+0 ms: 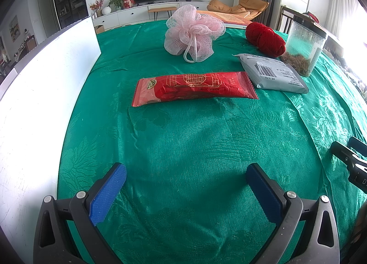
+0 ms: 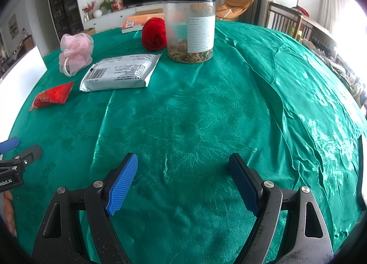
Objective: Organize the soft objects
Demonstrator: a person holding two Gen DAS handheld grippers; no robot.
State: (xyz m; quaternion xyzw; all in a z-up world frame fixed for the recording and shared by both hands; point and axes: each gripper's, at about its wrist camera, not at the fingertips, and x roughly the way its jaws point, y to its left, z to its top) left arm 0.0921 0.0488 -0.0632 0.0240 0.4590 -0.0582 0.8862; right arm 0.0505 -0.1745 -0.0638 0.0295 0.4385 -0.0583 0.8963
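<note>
**Soft items wait on a green table, both grippers empty**

Your left gripper (image 1: 185, 186) and right gripper (image 2: 183, 179) both hover above the table (image 1: 183, 140) with jaws spread wide and nothing between the blue ribbed pads.

The soft things lie ahead of you on a shiny green damask cloth, which is creased and likely slippery. Nearest the left gripper is a long red foil snack packet (image 1: 193, 88), crinkly and light; it should give under pressure, so pinch it across its narrow middle. Just beside its right end lies a flat grey pouch (image 1: 271, 73) with a barcode, probably smooth and slick; take it by a sealed edge. Farther back sits a pink mesh bath puff (image 1: 193, 32), airy and springy, with a white cord loop in front that offers a good hold. To its right rests a red yarn ball (image 1: 266, 36), soft and compressible, touching or just beside a rigid clear plastic jar (image 2: 189, 26) with a black lid.
</note>
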